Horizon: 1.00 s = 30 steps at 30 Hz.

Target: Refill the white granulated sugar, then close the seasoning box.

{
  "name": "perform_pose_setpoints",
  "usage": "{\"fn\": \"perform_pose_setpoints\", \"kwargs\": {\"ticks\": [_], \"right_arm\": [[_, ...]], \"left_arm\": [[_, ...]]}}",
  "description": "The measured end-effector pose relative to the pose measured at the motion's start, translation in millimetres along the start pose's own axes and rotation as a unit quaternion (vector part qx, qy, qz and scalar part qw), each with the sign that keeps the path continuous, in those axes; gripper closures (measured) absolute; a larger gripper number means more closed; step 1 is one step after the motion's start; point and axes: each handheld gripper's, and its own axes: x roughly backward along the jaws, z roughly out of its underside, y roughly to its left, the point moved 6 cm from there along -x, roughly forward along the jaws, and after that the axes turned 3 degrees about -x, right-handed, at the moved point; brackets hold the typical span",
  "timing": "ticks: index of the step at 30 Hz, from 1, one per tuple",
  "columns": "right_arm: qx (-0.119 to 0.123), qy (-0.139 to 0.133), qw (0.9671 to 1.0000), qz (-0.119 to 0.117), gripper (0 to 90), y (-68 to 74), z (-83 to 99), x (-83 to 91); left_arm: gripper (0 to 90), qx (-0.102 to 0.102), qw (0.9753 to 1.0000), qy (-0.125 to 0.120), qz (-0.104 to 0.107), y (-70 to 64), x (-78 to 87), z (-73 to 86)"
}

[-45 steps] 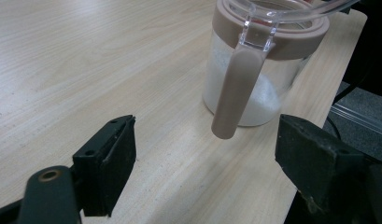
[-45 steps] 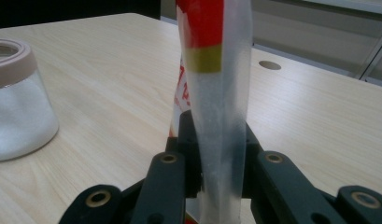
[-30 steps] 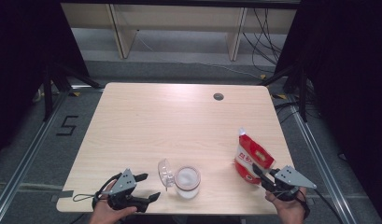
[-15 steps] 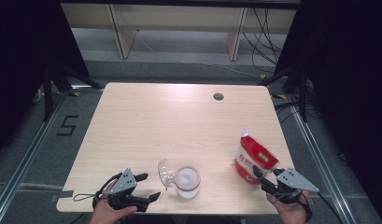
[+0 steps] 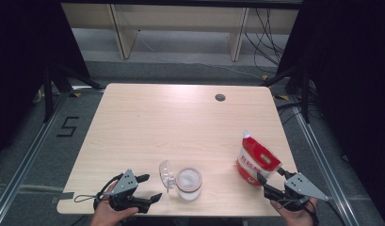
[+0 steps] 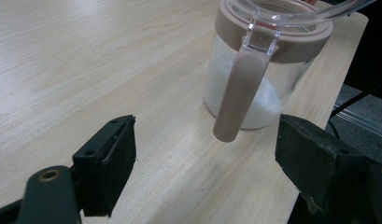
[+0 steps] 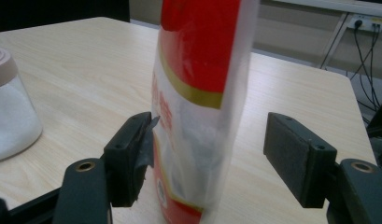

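since a second ago our right gripper point(image 5: 264, 180) has drawn back toward the near right corner of the table point(image 5: 180, 117), and the red and white pouch point(image 5: 255, 160) now stands upright instead of leaning. we see the pouch between that gripper's spread jaws in the right gripper view, one jaw touching its side edge and the other well clear, so the grip is released. our left gripper point(image 5: 150, 187) sits at the near left edge with its jaws apart, holding nothing. just right of it stands the glass jar point(image 5: 188, 182) of white powder, its clear lid point(image 5: 166, 173) flipped open toward the left, a brown spoon handle point(image 6: 235, 93) hanging down its side.
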Motion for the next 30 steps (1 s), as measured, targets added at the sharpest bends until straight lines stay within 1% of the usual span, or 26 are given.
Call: {"fn": "perform_pose_setpoints", "kwargs": {"ticks": [1,2,3,4,5,6,7,9,10,12,13,14,15,16,18,19,20,21,22,23,26,27,29,30], "right_arm": [[-0.019,0.008,0.9998,0.0,34.2,2.2,0.6,3.7],[-0.001,0.001,1.0,-0.005,34.1,-0.4,-0.3,3.7],[-0.009,0.004,1.0,0.001,33.2,-0.1,1.1,5.5],[0.001,0.005,1.0,0.0,32.0,-2.2,2.7,5.8],[-0.005,0.01,0.9999,0.0,31.7,-0.9,4.0,7.0],[-0.005,0.01,0.9999,0.0,31.7,-0.9,4.0,7.0],[-0.008,0.02,0.9998,0.002,31.6,-0.1,6.0,10.0],[-0.009,0.021,0.9997,0.0,31.5,0.5,6.8,10.0],[-0.008,0.028,0.9996,0.0,31.1,0.9,8.3,12.6],[-0.009,0.024,0.9996,0.009,30.1,-1.1,9.3,15.8],[-0.007,0.028,0.9995,0.011,30.0,-1.9,11.2,18.4],[-0.007,0.028,0.9995,0.011,30.0,-1.9,11.2,18.4],[-0.023,0.036,0.999,0.011,30.1,1.1,13.6,22.0],[-0.023,0.036,0.999,0.011,30.1,1.1,13.6,22.0],[-0.023,0.035,0.999,0.015,30.1,1.4,14.5,25.3],[-0.021,0.038,0.999,0.015,30.1,1.1,15.1,26.4],[-0.022,0.038,0.9989,0.019,30.0,1.1,15.7,28.0],[-0.021,0.037,0.9989,0.019,30.0,0.9,16.1,28.8],[-0.015,0.037,0.999,0.019,30.0,0.4,17.1,29.4],[-0.022,0.044,0.9986,0.019,29.9,1.9,18.8,30.7],[-0.023,0.048,0.9985,0.013,29.9,3.5,20.0,31.1],[-0.012,0.043,0.9989,0.017,29.8,2.3,19.9,30.9],[-0.027,0.057,0.998,0.01,29.3,7.3,22.2,31.6],[-0.027,0.057,0.998,0.01,29.3,7.3,22.2,31.6]], "left_arm": [[20.3,0.007,1.0,-0.004,0.001,-0.9,-0.3,-0.4],[20.3,0.008,1.0,-0.004,0.001,-0.8,-0.2,-0.4],[20.3,0.01,0.9999,-0.007,0.001,-0.9,-0.6,-0.8],[20.3,0.009,0.9999,-0.007,0.001,-0.6,-0.4,-0.9],[20.3,0.011,0.9999,-0.005,0.001,-0.9,-0.2,-0.8],[20.3,0.011,0.9999,-0.005,0.001,-0.9,-0.2,-0.8],[20.4,0.01,0.9999,-0.004,0.002,-1.4,0.3,-0.5],[20.5,0.01,0.9999,-0.003,0.002,-1.6,0.7,-0.4],[20.5,0.011,0.9999,-0.003,0.003,-1.9,1.0,-0.2],[20.5,0.015,0.9999,-0.003,0.0,-2.3,1.5,0.0],[20.6,0.007,1.0,0.0,0.003,-0.8,2.2,0.2],[20.6,0.007,1.0,0.0,0.003,-0.8,2.2,0.2],[20.8,0.013,0.9999,-0.002,0.002,-1.0,1.9,-0.2],[20.8,0.013,0.9999,-0.002,0.002,-1.0,1.9,-0.2],[21.0,0.019,0.9998,-0.001,0.003,-1.3,1.1,0.2],[21.0,0.014,0.9999,0.003,0.005,-0.5,1.2,0.7],[21.1,0.017,0.9999,0.001,0.004,-0.7,0.9,0.6],[21.1,0.016,0.9999,0.002,0.004,-0.5,1.3,0.7],[21.2,0.02,0.9998,-0.001,0.003,-1.1,1.3,0.1],[21.2,0.02,0.9998,0.0,0.003,-0.9,2.1,0.2],[21.2,0.022,0.9998,-0.001,0.002,-1.1,2.5,-0.1],[21.2,0.01,0.9999,0.0,0.004,0.0,3.0,-0.5],[21.3,0.017,0.9999,0.0,0.002,-0.6,3.0,-0.4],[21.3,0.017,0.9999,0.0,0.002,-0.6,3.0,-0.4]]}}
